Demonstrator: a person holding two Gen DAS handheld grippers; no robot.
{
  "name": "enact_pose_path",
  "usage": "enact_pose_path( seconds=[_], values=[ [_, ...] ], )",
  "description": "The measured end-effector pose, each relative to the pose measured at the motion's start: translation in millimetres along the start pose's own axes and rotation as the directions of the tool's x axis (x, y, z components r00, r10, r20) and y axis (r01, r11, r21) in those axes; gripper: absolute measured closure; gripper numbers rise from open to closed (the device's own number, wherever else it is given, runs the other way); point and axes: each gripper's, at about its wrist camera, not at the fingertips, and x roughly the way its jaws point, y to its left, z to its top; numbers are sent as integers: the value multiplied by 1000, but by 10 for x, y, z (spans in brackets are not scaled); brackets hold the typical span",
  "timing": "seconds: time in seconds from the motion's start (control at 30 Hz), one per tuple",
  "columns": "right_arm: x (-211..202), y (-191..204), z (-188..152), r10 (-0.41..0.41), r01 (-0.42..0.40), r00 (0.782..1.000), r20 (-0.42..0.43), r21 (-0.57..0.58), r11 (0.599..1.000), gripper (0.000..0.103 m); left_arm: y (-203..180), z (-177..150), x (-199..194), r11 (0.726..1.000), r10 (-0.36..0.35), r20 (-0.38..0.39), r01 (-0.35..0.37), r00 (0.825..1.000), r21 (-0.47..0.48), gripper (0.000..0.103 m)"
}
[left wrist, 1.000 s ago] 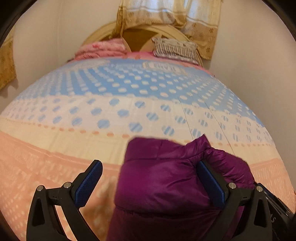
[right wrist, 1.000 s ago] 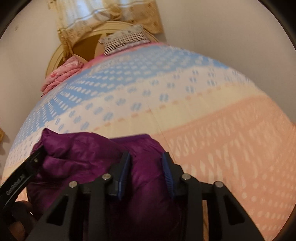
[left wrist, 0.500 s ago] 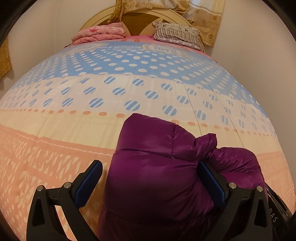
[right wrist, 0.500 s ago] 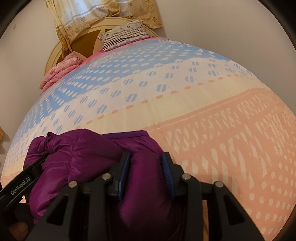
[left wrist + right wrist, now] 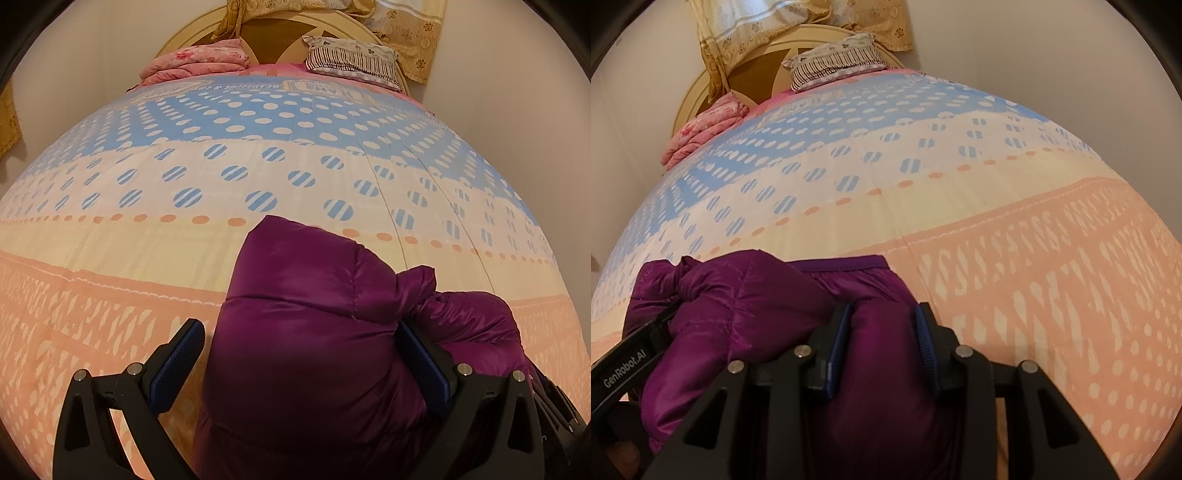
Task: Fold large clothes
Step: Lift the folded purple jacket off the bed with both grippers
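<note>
A purple puffer jacket (image 5: pixel 314 332) lies bunched on the bed's near part. My left gripper (image 5: pixel 301 354) stands open and wide around its bulk. The right pad (image 5: pixel 421 358) touches the fabric, while the left pad (image 5: pixel 181 354) stands apart from it over the bedcover. My right gripper (image 5: pixel 882 343) is shut on a thick fold of the purple jacket (image 5: pixel 746 295), pinched between both blue pads. The left gripper's black body (image 5: pixel 628 365) shows at the jacket's left side in the right wrist view. The jacket's lower part is hidden beneath the grippers.
The bedcover (image 5: pixel 184 166) has blue, cream and peach bands with dots. At the headboard (image 5: pixel 273 37) lie a folded pink blanket (image 5: pixel 195 61) and a striped pillow (image 5: pixel 351 59). A yellow curtain (image 5: pixel 757 22) hangs behind. Walls stand close on both sides.
The left gripper has sunk and tipped downward, so the jacket reaches higher in its view. The right gripper keeps the same pinch on the fold.
</note>
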Motion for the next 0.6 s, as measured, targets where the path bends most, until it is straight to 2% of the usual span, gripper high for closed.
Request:
enact_pose_path(
  seconds=[0.6],
  values=[
    [62, 75, 4, -66, 65, 998, -19, -50, 997, 58, -12, -7, 19, 1000, -3, 0, 3, 1000, 1, 1]
  ],
)
